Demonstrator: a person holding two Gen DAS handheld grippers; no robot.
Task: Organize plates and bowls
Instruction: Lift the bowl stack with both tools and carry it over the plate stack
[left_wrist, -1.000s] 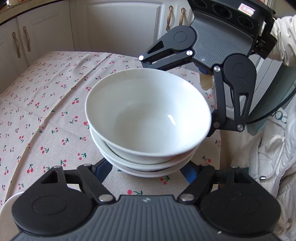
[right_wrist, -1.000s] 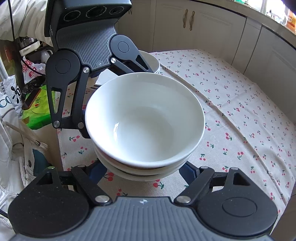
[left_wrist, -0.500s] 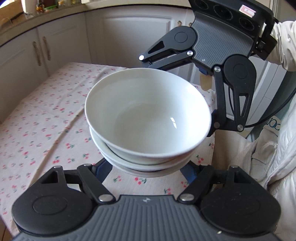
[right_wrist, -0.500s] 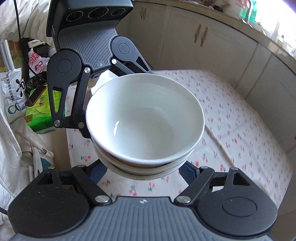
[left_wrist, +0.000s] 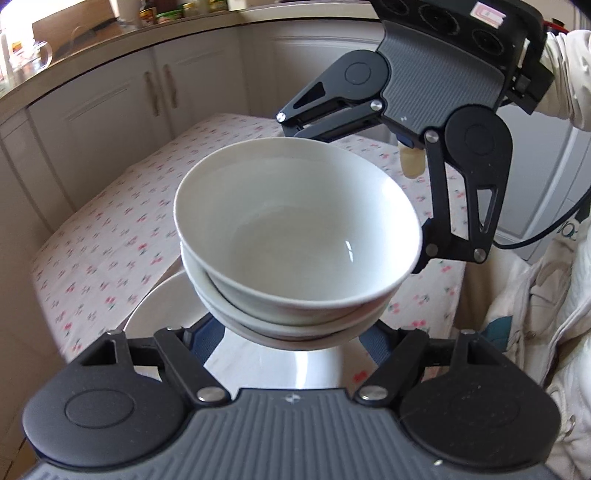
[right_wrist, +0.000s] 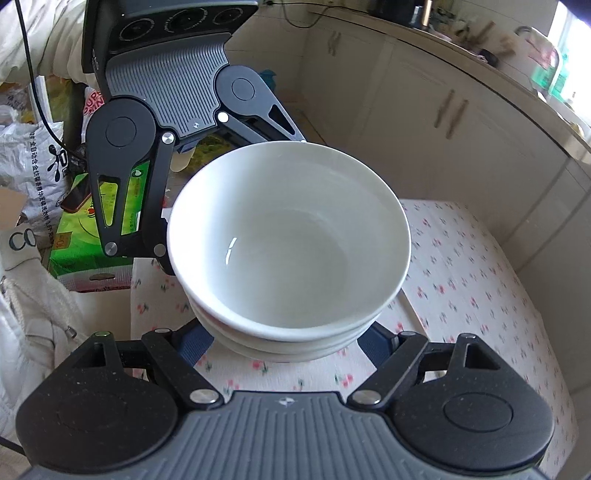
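Three nested white bowls (left_wrist: 295, 229) (right_wrist: 291, 240) hang in the air above the cherry-print tablecloth (left_wrist: 110, 229) (right_wrist: 480, 280). My left gripper (left_wrist: 291, 338) is shut on the stack from one side, its blue pads (left_wrist: 207, 334) against the lowest bowl. My right gripper (right_wrist: 288, 349) grips the opposite side the same way, blue pads (right_wrist: 373, 341) pressed to the bottom bowl. Each gripper faces the other across the stack. A white plate (left_wrist: 162, 310) lies on the cloth under the stack's near edge in the left wrist view.
White kitchen cabinets (left_wrist: 155, 96) (right_wrist: 443, 122) run behind the table. Off the table's edge stand a green carton (right_wrist: 81, 240) and plastic bags (right_wrist: 33, 162). The person's white jacket (left_wrist: 535, 314) is close on one side.
Both grippers have carried the bowl stack up and sideways together, and the table has dropped away. In the left wrist view the white plate has come under the stack.
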